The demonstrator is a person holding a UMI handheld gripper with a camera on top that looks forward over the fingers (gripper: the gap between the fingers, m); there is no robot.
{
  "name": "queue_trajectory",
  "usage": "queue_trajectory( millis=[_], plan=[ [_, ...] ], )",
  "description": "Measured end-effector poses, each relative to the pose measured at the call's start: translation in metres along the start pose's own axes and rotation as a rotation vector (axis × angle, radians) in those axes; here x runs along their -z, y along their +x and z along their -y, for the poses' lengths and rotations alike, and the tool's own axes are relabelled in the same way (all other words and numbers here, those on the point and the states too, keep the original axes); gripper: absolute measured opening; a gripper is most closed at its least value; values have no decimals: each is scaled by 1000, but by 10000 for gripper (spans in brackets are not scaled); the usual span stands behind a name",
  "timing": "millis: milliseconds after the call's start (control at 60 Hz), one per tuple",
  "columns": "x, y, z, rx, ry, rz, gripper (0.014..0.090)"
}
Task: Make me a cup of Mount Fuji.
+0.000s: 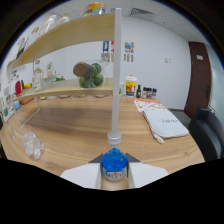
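Jaws of the gripper (115,167) are clamped on a blue bottle (114,165), one white finger pressing each flank, so the bottle is carried and not resting on anything. From its grey neck a long pale rod or spout (116,70) rises straight up ahead of the fingers, past the level of the shelves; whether it is a pourer or a stirrer I cannot tell. Below and beyond lies the wooden table (90,125), where a cluster of clear glasses (31,142) stands well off to one side and a white cloth (164,123) lies near the far side. Farther back a shelf (65,30) and the ledge under it carry jars and small bottles (140,91). As a judgement, the drink is at an early stage: an ingredient, probably a blue syrup, is in hand, but no glass sits near the bottle and nothing visibly holds liquid, so choosing a cup, pouring and building the drink all seem left to do.
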Motion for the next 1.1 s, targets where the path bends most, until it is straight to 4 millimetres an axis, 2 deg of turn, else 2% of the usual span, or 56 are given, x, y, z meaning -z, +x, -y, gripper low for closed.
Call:
queue_trajectory(
  millis=[117,300,500,583,683,750,850,917,1017,1100],
  plan=[
    [-8,3,-19,0,-56,7,361],
    [-11,5,-24,-5,-90,9,367],
    [-4,6,-31,8,-110,-6,392],
    [5,4,-24,1,-98,-8,534],
    [27,0,0,4,-55,-22,838],
    [46,-3,22,-2,-16,-47,862],
    [78,-20,56,-20,47,-75,857],
    [94,-41,70,-30,70,-85,857],
    [111,-85,76,-56,79,-69,859],
    [115,-125,69,-64,73,-39,855]
  ],
)
